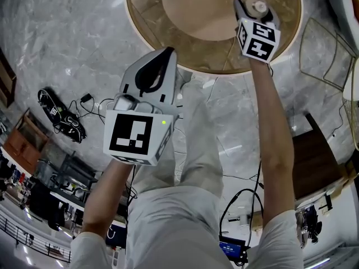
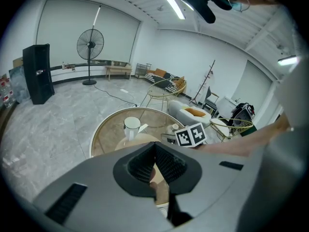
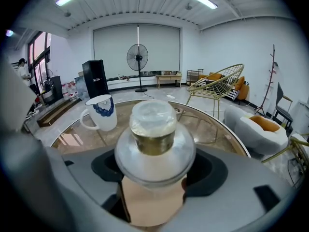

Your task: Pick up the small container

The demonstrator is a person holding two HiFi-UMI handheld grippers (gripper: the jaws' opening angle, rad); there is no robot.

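Right gripper (image 3: 154, 166): my jaws clamped on small container (image 3: 154, 124), over desk (image 3: 219, 129). Left gripper (image 2: 155, 164): jaws together, empty. Risk: smooth rounded wall slips out if I tilt or ease grip.

Small container (image 3: 155, 146) upright in right gripper (image 3: 154, 170)

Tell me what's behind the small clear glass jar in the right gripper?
A white mug with blue pattern, on the round glass table. The jar hides what lies directly behind it.

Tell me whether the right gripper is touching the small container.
Touching. The right gripper view shows the right gripper clamped on the small container, its glass sides between the jaws.
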